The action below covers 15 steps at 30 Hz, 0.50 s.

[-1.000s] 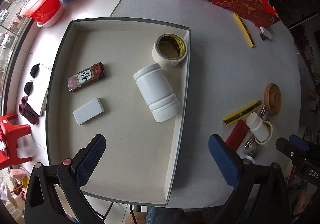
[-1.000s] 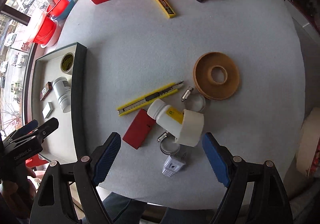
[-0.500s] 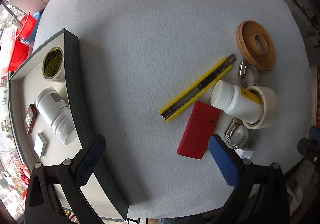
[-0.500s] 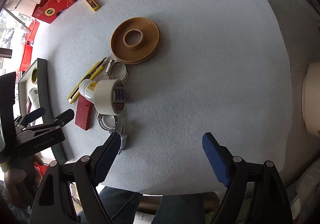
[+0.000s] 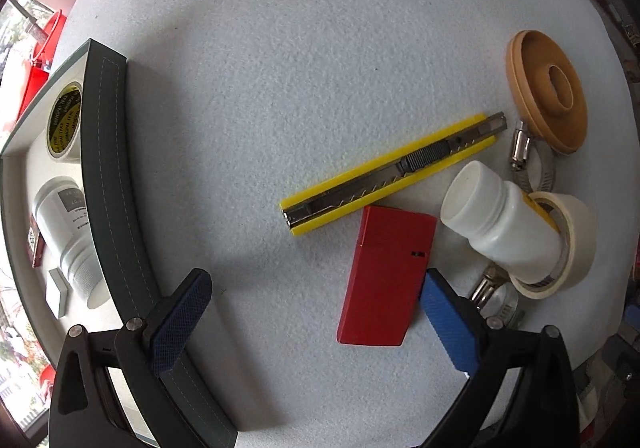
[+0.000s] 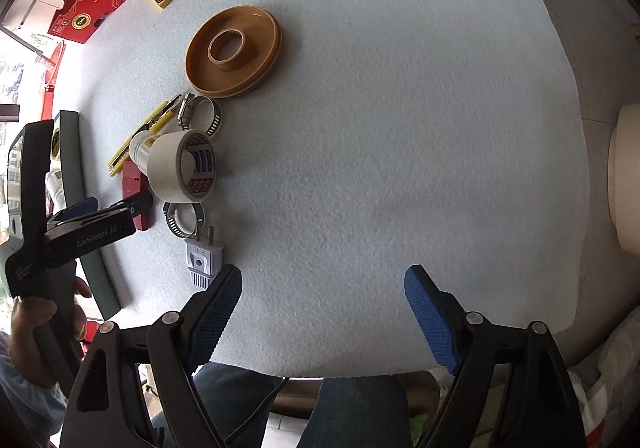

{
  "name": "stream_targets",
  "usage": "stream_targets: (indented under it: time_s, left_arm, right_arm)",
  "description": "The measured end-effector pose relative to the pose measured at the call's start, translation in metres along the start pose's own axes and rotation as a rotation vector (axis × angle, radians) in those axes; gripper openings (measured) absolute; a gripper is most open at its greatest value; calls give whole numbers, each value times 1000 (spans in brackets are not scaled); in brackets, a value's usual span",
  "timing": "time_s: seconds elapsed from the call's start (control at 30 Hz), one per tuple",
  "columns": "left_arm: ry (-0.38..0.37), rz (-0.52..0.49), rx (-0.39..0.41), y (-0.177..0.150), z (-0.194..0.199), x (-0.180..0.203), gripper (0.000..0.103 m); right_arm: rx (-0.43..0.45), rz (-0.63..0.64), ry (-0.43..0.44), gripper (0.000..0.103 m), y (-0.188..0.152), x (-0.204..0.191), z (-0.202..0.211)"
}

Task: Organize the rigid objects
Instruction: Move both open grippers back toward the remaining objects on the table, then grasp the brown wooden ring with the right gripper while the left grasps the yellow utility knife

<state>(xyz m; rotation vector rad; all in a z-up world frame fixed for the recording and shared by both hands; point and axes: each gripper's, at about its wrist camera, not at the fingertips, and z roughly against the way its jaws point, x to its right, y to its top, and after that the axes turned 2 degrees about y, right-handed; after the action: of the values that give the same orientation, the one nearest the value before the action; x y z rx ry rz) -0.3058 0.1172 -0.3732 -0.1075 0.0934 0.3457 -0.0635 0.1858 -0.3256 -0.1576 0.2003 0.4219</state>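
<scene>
The left gripper [image 5: 312,312] hangs wide and empty over the red box [image 5: 387,275], which lies flat beside the knife [image 5: 394,172]; it looks light, stiff and smooth, best pinched across its long edges

table cover [image 5: 320,67]: pale grey, rough, felt-like, matt
utility knife [image 5: 394,173]: yellow plastic shell, dull metal slider
red flat case [image 5: 386,276]: smooth matt plastic
small bottle [image 5: 500,228]: white plastic, slight sheen
hose clamps [image 6: 200,115]: shiny ridged metal
ring dish [image 6: 232,51]: tan, smooth, wood-like
tape roll [image 6: 180,165]: cream matt paper
pads [image 5: 180,322]: blue, cross-hatched texture
</scene>
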Motion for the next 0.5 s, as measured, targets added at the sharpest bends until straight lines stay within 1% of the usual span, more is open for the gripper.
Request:
stream_targets:
  time_s: [0.17,0.3,0.37,0.43,0.5]
  left_arm:
    - [20,-14,33,22,8,0,103]
    - [64,-60,72,39,13,3,103]
    - [85,-65,96,47,16,0,103]
    - [123,-42,131,60,20,-7,103]
    - [133,12,144,71,23,-19,103]
  right_arm:
    - [1,-12,0,85,3,3,-1]
    - [-3,-21,-1,85,-1,9,-3]
    - [-2,-24,-2,85,-7,12,-6]
    - [-3,-28,-2,85,-10,15,-6]
    - [-4,-35,-4,85,-11,16,-5]
